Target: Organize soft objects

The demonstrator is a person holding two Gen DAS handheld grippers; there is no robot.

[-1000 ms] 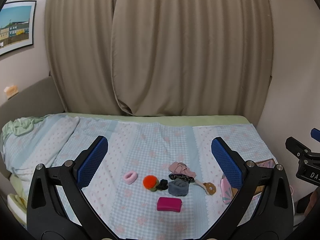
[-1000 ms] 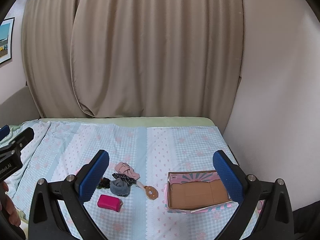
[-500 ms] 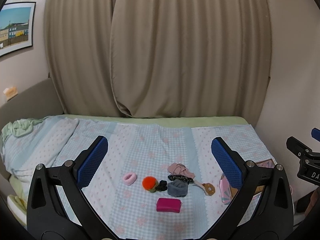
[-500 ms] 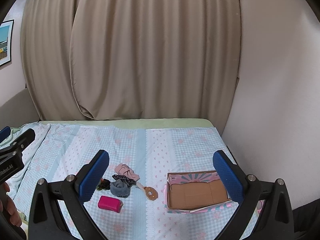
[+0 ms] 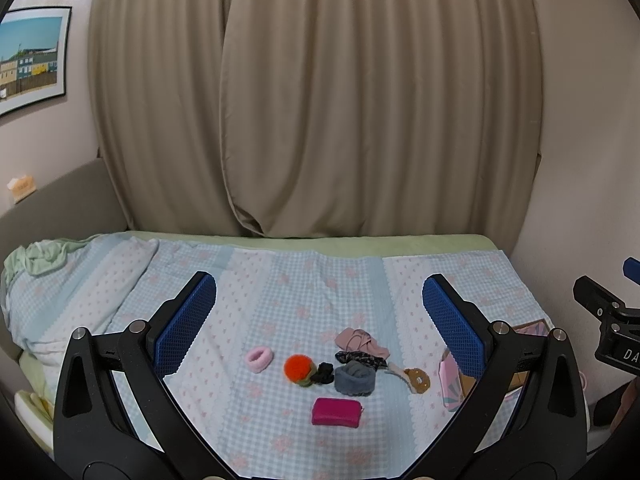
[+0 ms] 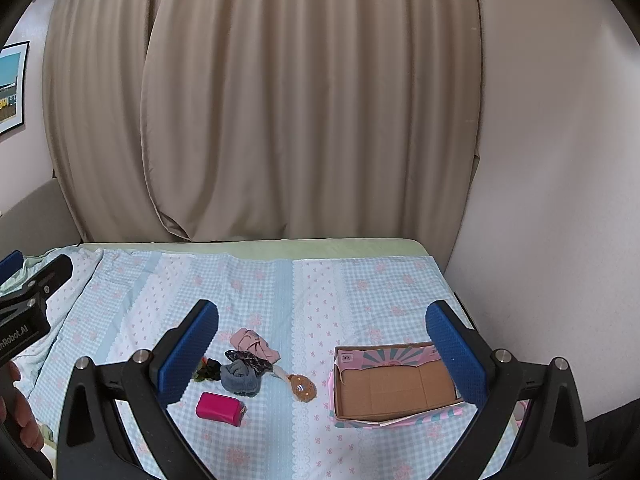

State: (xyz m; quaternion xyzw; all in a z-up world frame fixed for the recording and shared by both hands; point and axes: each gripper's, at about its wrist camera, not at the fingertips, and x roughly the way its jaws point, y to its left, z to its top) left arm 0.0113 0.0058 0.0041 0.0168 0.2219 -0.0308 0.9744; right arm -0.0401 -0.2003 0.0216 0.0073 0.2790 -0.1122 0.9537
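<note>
1. my left gripper (image 5: pixel 316 312) was held above the bed (image 5: pixel 280 280), jaws wide apart and empty; my right gripper (image 6: pixel 322 340) likewise, spread wide, holding nothing.
2. cardboard box (image 6: pixel 394 386): lay on the bed to the right of the pile, open, nothing inside. judged light, stiff-walled.
3. magenta pouch (image 5: pixel 337 411): nearest item, lay apart from the others. judged padded, light; best pinched across its short width.
4. grey rolled cloth (image 5: pixel 355 377): touched the dark patterned scrunchie (image 5: pixel 358 358). judged squashy; take it through the middle of the roll.
5. pink folded cloth (image 5: pixel 358 340): behind the scrunchie. likely limp, would sag; grip at the bunched fold.
6. orange pom-pom (image 5: pixel 298 367) beside a black hair tie (image 5: pixel 323 373): fluffy, very light, compressible.
7. pink scrunchie (image 5: pixel 259 358): set apart on the left. pinch one side of the ring.
8. brown round plush (image 5: pixel 417 380): small, flat; grasp at its edge.
</note>
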